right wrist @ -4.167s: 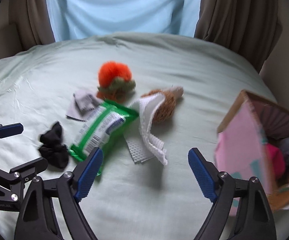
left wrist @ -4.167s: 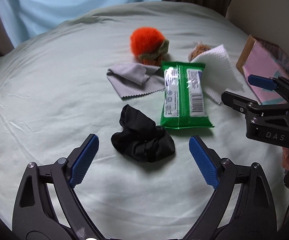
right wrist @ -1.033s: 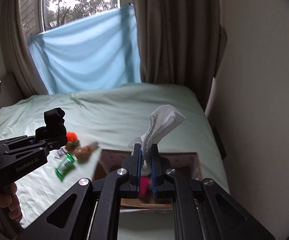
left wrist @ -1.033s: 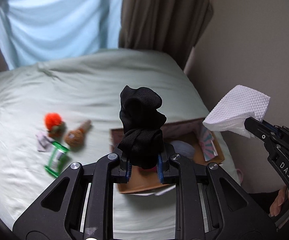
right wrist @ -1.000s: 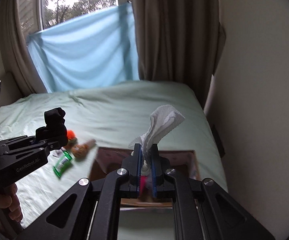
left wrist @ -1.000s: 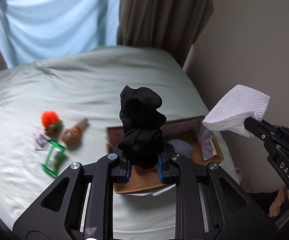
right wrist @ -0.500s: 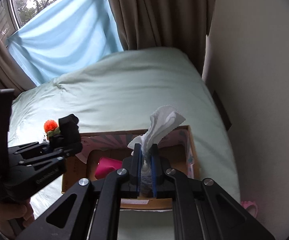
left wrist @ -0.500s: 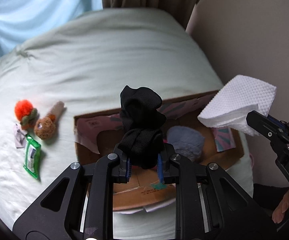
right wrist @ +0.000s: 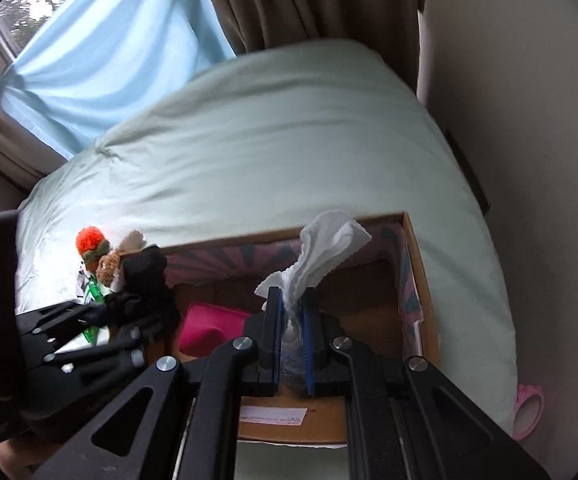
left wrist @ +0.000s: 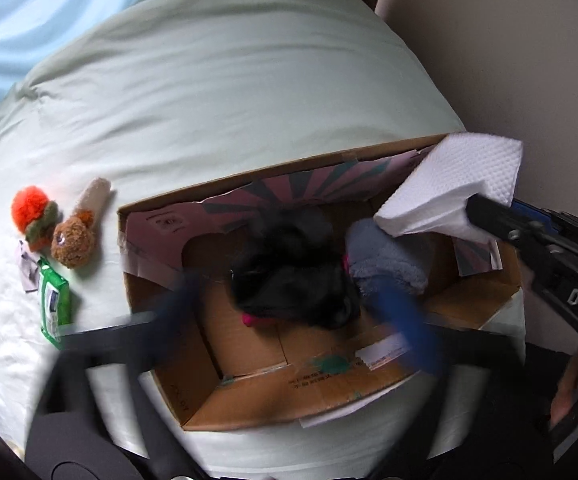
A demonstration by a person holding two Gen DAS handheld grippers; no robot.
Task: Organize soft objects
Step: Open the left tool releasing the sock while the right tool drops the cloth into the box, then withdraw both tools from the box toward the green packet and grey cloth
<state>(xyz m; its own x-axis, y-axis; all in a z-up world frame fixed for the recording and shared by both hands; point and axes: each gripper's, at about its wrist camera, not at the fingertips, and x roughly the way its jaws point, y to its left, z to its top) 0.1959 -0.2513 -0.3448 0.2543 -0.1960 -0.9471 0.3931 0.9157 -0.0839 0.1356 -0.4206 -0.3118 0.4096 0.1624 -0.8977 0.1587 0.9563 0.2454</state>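
Jaws of the left gripper point(left wrist: 289, 308) have just been opening and stand spread wide, blurred, clear of the black cloth point(left wrist: 293, 268), which sits between them over the middle of the cardboard box point(left wrist: 273, 400). Jaws of the right gripper point(right wrist: 292, 320) have just been parting slightly; the white paper towel point(right wrist: 321, 252) stands between the pads, and whether they press it cannot be told. A grey plush point(left wrist: 385, 256) lies at the cloth's 3 o'clock, a pink item point(right wrist: 209, 328) inside at 9 o'clock of the right gripper. Beyond the box's 9 o'clock wall lie an orange pom toy point(left wrist: 33, 212), brown plush point(left wrist: 75, 240) and green wipes pack point(left wrist: 53, 304). Bare bedsheet point(left wrist: 229, 80) extends toward 12 o'clock.
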